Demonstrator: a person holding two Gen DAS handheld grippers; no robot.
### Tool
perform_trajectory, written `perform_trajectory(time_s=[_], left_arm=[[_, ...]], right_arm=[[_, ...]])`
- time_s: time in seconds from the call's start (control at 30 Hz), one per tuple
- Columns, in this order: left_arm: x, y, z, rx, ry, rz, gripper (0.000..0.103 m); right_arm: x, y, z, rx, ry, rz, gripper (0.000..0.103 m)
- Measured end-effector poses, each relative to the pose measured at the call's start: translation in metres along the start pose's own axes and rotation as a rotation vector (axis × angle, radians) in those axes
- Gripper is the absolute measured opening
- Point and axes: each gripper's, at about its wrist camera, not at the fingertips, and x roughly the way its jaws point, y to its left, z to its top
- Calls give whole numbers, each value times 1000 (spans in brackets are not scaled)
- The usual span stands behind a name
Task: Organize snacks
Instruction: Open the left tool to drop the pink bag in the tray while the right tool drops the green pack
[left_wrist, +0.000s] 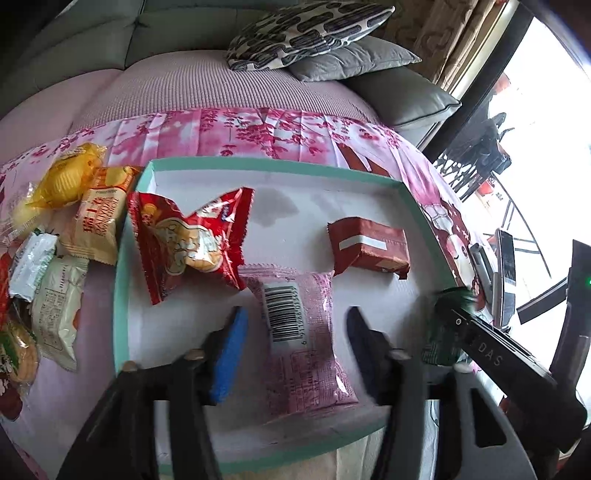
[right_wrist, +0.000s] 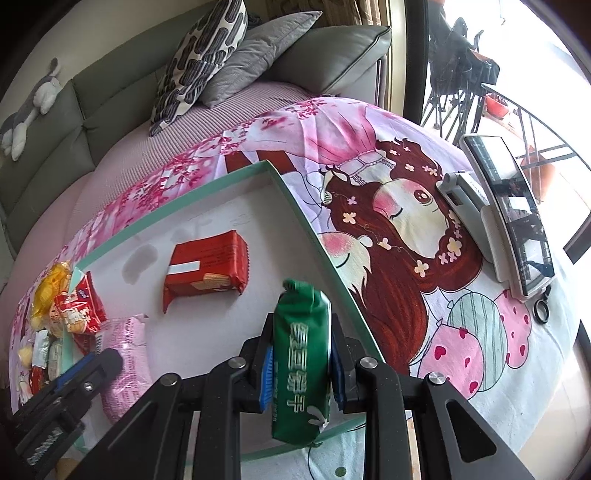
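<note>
A white tray with a teal rim (left_wrist: 258, 162) (right_wrist: 303, 221) lies on the cartoon-print cloth. Inside it lie a red biscuit bag (left_wrist: 184, 243), a dark red block packet (left_wrist: 369, 251) (right_wrist: 207, 266) and a pink packet (left_wrist: 303, 350) (right_wrist: 125, 354) with its barcode up. My left gripper (left_wrist: 297, 317) straddles the pink packet, its blue pads clear of the wrapper on both sides. My right gripper (right_wrist: 302, 343) is shut on a green snack packet (right_wrist: 301, 362), held upright above the tray's near right part. In the left wrist view that green packet (left_wrist: 443, 325) shows at the tray's right edge.
Several loose snacks lie left of the tray, among them a yellow packet (left_wrist: 62, 177) and a cream one (left_wrist: 99, 218). A phone on a stand (right_wrist: 517, 214) sits on the cloth at the right. Pillows (left_wrist: 306, 33) and a plush toy (right_wrist: 29, 107) rest on the sofa behind.
</note>
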Motion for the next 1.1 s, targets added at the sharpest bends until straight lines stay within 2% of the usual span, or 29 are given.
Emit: perform_trajectory(time_s=[0.3, 0.43, 0.7, 1.1], left_arm=[[-22, 7, 3, 5, -47, 42, 63], [-29, 13, 4, -5, -60, 59, 63], [-31, 25, 3, -36, -56, 81, 63], [-33, 35, 2, -59, -57, 96, 63]], right_arm=[[0, 7, 0, -22, 6, 8, 28], [-1, 16, -1, -44, 7, 18, 40], [-6, 30, -2, -78, -2, 44, 45], [-10, 46, -4, -116, -6, 92, 46]])
